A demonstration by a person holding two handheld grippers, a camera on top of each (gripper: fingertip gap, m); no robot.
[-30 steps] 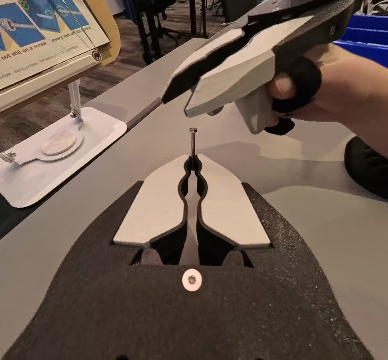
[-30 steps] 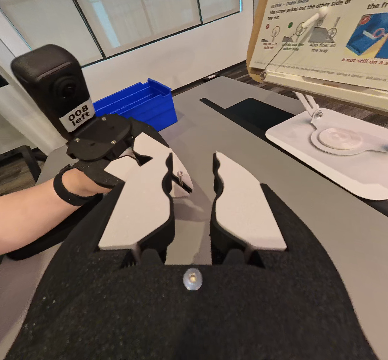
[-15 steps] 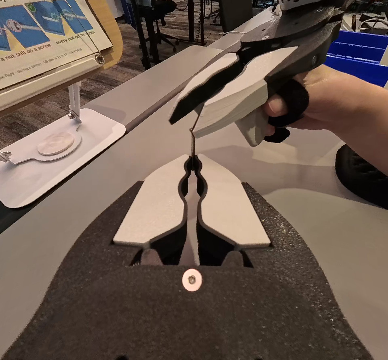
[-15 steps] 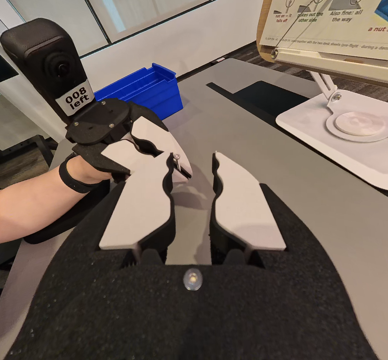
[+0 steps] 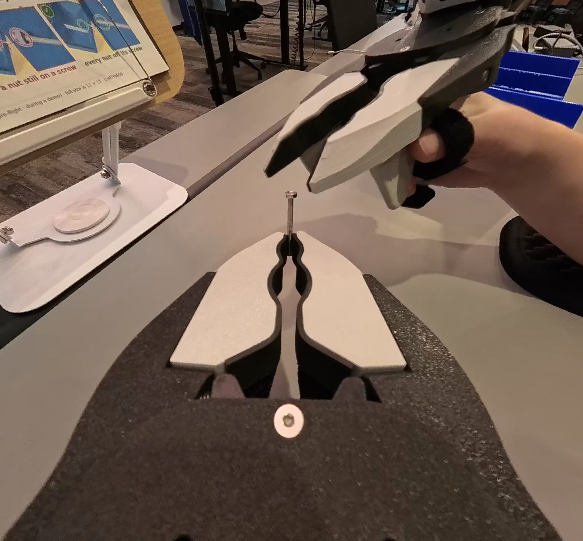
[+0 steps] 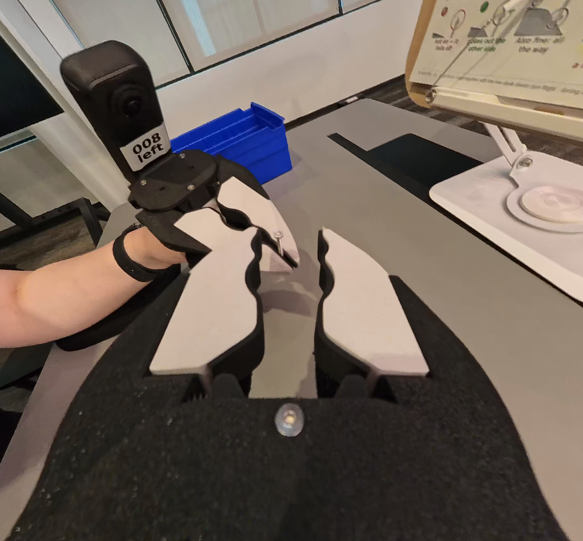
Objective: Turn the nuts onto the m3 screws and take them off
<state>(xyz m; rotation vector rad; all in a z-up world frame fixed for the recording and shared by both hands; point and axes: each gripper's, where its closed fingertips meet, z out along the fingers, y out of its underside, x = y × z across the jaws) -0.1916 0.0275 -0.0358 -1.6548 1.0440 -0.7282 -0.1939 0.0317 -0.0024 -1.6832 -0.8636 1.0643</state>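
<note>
Here your left gripper (image 5: 289, 235) has its jaws closed on the lower end of a thin silver screw (image 5: 289, 213), which stands upright from the fingertips with its head free on top. Your right gripper (image 5: 290, 172) hangs just above and to the right of that head, jaws open and bare, not touching the screw. Each gripper carries a black camera with a white printed label (image 6: 146, 147). Beyond, on the grey table (image 5: 220, 210), a white stand (image 5: 94, 216) holds an instruction sheet (image 5: 63, 27) with printed text and pictures, and a blue bin (image 6: 239, 140) sits at the far edge.
</note>
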